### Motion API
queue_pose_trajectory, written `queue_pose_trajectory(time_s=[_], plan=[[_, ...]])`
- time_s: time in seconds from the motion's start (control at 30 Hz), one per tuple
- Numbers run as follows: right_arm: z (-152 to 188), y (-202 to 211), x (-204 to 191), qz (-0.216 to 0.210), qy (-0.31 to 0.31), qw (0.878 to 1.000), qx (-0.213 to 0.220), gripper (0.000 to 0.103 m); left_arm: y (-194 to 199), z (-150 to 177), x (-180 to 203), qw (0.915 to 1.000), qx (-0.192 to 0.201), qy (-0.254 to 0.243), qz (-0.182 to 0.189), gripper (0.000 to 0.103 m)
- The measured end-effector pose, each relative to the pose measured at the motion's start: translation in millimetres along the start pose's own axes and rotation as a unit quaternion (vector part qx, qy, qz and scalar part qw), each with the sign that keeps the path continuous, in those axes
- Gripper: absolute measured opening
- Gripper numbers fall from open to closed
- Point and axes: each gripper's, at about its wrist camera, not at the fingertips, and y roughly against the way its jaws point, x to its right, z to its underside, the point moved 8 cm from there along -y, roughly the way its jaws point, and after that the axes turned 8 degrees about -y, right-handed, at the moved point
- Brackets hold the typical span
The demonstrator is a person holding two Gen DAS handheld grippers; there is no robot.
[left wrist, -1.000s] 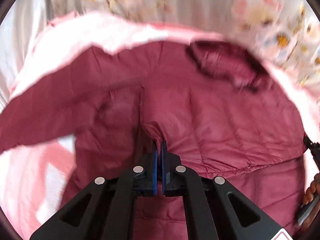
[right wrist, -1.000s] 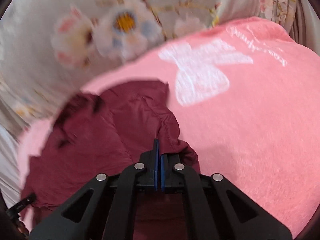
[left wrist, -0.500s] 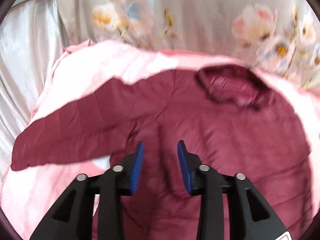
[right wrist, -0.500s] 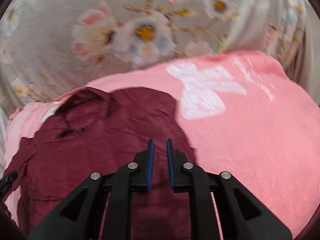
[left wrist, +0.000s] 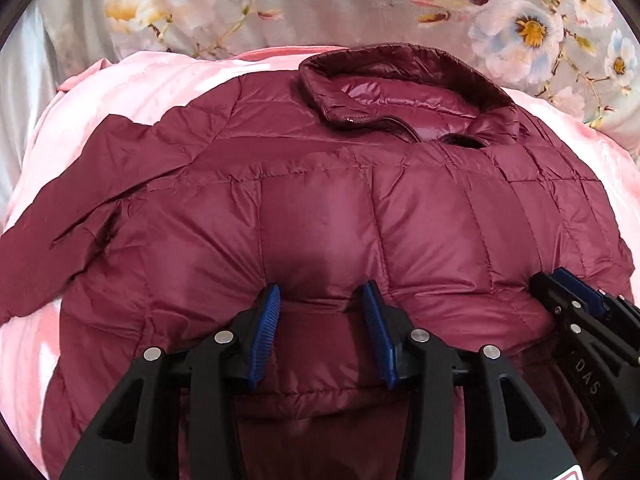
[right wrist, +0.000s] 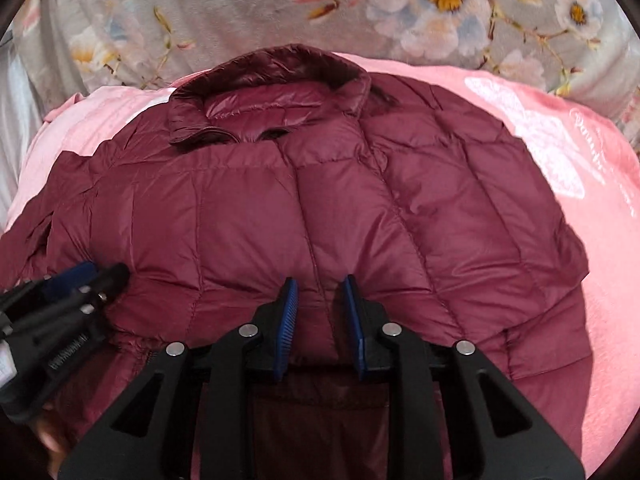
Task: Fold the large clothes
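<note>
A dark red quilted puffer jacket (left wrist: pixel 320 208) lies spread on a pink blanket, its collar (left wrist: pixel 400 80) at the far side. It also shows in the right wrist view (right wrist: pixel 320 208). One sleeve (left wrist: pixel 80 208) stretches out to the left. My left gripper (left wrist: pixel 322 296) is open, its blue pads resting against the jacket's folded lower part. My right gripper (right wrist: pixel 320 288) is open too, tips on the jacket. Each gripper shows in the other's view: the right one (left wrist: pixel 576 300) at the right edge, the left one (right wrist: pixel 80 284) at the left edge.
The pink blanket (right wrist: pixel 580 200) with a white bow print covers the bed under the jacket. A grey floral cover (left wrist: pixel 320 0) lies beyond the collar. A pale sheet (left wrist: pixel 24 80) shows at the far left.
Both grippers were shut on the jacket a second ago, then opened and let go. The jacket now lies flatter, and both grippers sit low against it.
</note>
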Motion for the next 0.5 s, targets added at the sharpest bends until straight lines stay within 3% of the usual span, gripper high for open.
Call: queue_pose_trajectory(time_s=[0.23, 0.5], plan=[[3.4, -0.8, -10.2, 0.034, 0.028, 0.999, 0.008, 0.024, -3.1, 4.7, 4.1, 0.9995, 0.008, -0.015, -0.027, 0.048], [3.4, -1.9, -11.1, 0.042, 0.035, 0.998, 0.010, 0.024, -5.7, 4.2, 6.1, 0.9985, 0.006, -0.027, -0.048, 0.050]])
